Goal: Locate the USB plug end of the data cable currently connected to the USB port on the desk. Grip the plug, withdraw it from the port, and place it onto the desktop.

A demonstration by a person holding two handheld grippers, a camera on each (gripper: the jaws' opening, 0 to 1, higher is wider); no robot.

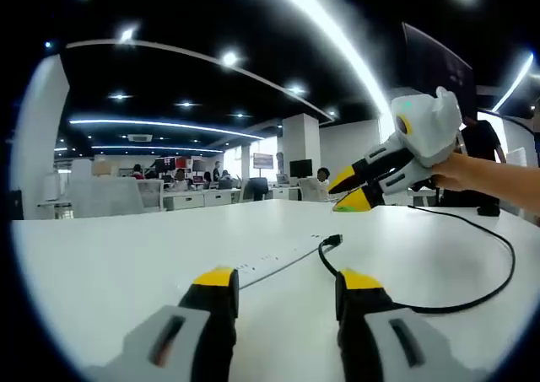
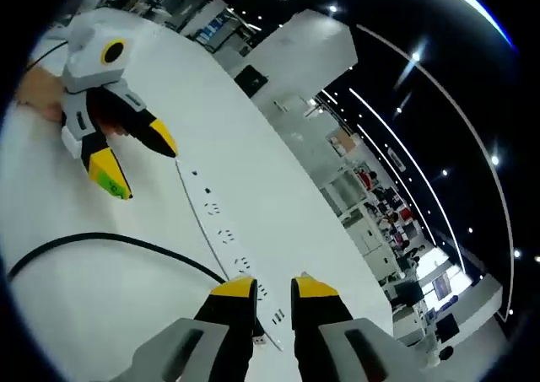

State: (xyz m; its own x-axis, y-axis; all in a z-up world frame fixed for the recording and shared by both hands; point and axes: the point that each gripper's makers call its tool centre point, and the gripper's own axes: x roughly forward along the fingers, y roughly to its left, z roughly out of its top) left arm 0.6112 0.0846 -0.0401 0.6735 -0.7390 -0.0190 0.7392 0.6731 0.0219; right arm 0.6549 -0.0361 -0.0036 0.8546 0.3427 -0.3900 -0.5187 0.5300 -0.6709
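A black data cable [image 1: 422, 309] loops over the white desk [image 1: 126, 255] and ends in a USB plug [image 1: 334, 241] at the far end of a flush socket strip [image 1: 270, 264]. My left gripper [image 1: 288, 278] stands open low over the desk, short of the plug. A hand holds my right gripper [image 1: 350, 191] just above the plug, its jaws slightly apart. In the right gripper view, my right gripper [image 2: 274, 287] has a narrow gap, and the plug [image 2: 260, 340] shows low between the jaws on the strip [image 2: 221, 230]. The cable [image 2: 126, 240] runs in from the left. The left gripper [image 2: 139, 163] is open.
The desk is long and white, with bare surface on both sides of the strip. A hand [image 1: 481, 175] and a person in black [image 1: 481, 142] are at the right. Office desks, chairs and seated people [image 1: 181, 180] fill the background, with a white column [image 1: 301, 150].
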